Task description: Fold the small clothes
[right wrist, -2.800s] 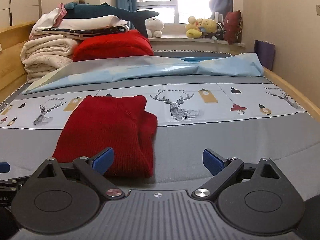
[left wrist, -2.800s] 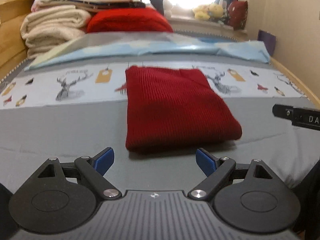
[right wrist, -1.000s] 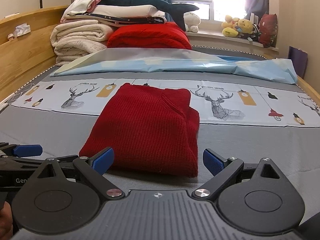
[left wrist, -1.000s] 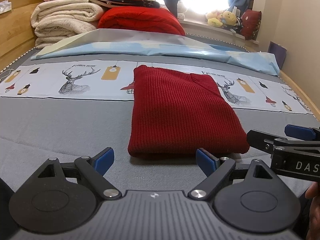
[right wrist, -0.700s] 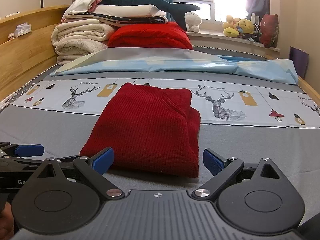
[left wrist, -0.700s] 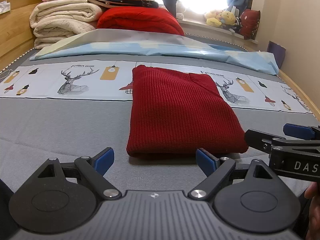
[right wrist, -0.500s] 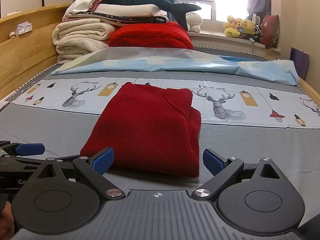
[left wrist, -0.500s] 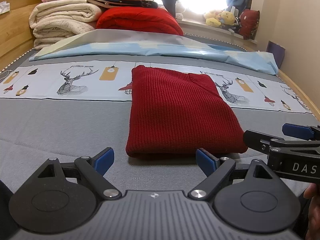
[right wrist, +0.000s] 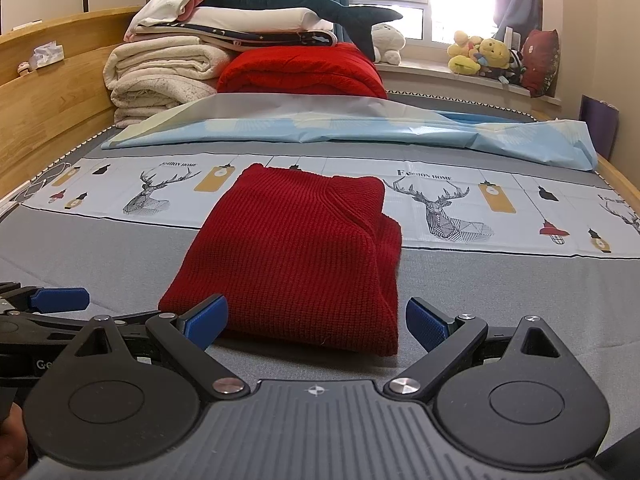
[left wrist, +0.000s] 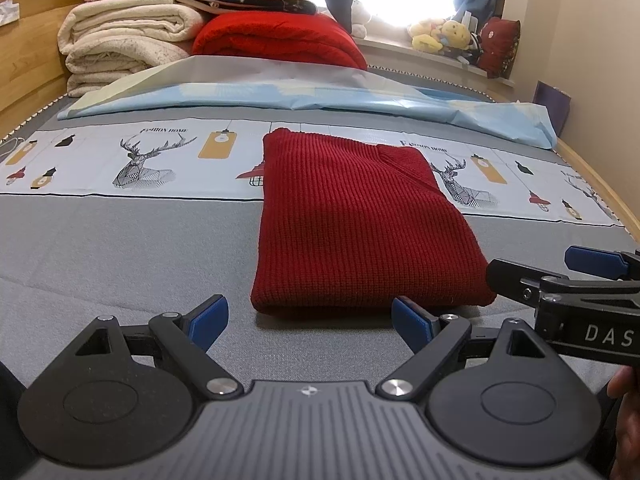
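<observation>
A dark red knitted garment (left wrist: 356,220) lies folded into a neat rectangle on the grey bed cover (left wrist: 120,248); the right wrist view shows it (right wrist: 296,256) too, with its layered edges on the right side. My left gripper (left wrist: 310,322) hovers open just short of the garment's near edge, nothing between its blue pads. The right gripper (right wrist: 316,322) is likewise open and empty at the near edge. Each gripper pokes into the other's view: the right one (left wrist: 576,280) at the right side, the left one (right wrist: 44,304) at the left.
A printed deer strip (right wrist: 440,200) crosses the bed under the garment's far end. A light blue sheet (right wrist: 360,128) lies behind it. Folded blankets, a red quilt (right wrist: 300,72) and a plush shark are stacked at the head. A wooden rail (right wrist: 48,108) runs along the left.
Both grippers have crept slightly closer to the garment's near edge over the last second and stayed open. The garment has not moved.
</observation>
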`<act>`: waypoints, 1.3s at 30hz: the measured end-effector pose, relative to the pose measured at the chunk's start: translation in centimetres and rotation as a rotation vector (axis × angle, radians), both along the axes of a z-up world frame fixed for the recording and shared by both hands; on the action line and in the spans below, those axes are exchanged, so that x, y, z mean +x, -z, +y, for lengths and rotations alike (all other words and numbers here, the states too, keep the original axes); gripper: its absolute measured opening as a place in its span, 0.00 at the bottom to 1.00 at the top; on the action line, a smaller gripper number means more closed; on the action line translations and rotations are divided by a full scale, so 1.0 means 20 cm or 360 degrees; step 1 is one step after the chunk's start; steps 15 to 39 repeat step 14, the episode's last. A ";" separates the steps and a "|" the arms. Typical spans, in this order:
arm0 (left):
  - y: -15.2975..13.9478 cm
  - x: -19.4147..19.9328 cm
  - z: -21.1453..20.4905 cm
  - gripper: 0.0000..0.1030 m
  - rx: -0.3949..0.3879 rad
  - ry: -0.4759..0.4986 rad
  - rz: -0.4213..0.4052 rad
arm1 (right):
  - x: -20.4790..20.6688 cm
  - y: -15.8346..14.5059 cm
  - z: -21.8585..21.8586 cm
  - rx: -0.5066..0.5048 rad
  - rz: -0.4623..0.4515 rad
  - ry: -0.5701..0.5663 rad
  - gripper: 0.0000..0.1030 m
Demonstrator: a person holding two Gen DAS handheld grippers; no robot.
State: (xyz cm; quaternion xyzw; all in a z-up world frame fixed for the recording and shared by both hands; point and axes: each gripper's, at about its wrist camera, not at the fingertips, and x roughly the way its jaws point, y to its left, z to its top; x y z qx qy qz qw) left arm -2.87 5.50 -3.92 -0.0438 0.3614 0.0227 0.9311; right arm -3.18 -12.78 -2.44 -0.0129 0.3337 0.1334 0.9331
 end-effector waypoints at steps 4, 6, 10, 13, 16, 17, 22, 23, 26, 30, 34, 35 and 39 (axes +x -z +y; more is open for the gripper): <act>0.00 0.00 0.00 0.89 -0.0001 0.0000 0.0000 | 0.00 0.00 0.00 0.0000 0.0000 0.0000 0.93; 0.00 0.00 0.00 0.89 -0.0003 0.0000 0.0001 | 0.00 0.00 0.00 0.0000 0.0000 -0.0001 0.93; 0.01 0.00 0.01 0.89 -0.0007 0.0000 0.0001 | 0.00 0.00 0.00 -0.0001 -0.0001 0.0000 0.93; 0.01 0.00 0.00 0.89 0.0010 -0.0001 -0.0011 | 0.00 0.00 0.00 0.0002 0.0000 0.0000 0.93; 0.01 0.00 0.00 0.89 0.0014 -0.0002 -0.0011 | 0.00 0.00 0.00 -0.0001 0.0000 0.0000 0.93; 0.01 0.00 0.00 0.89 0.0014 -0.0002 -0.0011 | 0.00 0.00 0.00 -0.0001 0.0000 0.0000 0.93; 0.01 0.00 0.00 0.89 0.0014 -0.0002 -0.0011 | 0.00 0.00 0.00 -0.0001 0.0000 0.0000 0.93; 0.01 0.00 0.00 0.89 0.0014 -0.0002 -0.0011 | 0.00 0.00 0.00 -0.0001 0.0000 0.0000 0.93; 0.01 0.00 0.00 0.89 0.0014 -0.0002 -0.0011 | 0.00 0.00 0.00 -0.0001 0.0000 0.0000 0.93; 0.01 0.00 0.00 0.89 0.0014 -0.0002 -0.0011 | 0.00 0.00 0.00 -0.0001 0.0000 0.0000 0.93; 0.01 0.00 0.00 0.89 0.0014 -0.0002 -0.0011 | 0.00 0.00 0.00 -0.0001 0.0000 0.0000 0.93; 0.01 0.00 0.00 0.89 0.0014 -0.0002 -0.0011 | 0.00 0.00 0.00 -0.0001 0.0000 0.0000 0.93; 0.01 0.00 0.00 0.89 0.0014 -0.0002 -0.0011 | 0.00 0.00 0.00 -0.0001 0.0000 0.0000 0.93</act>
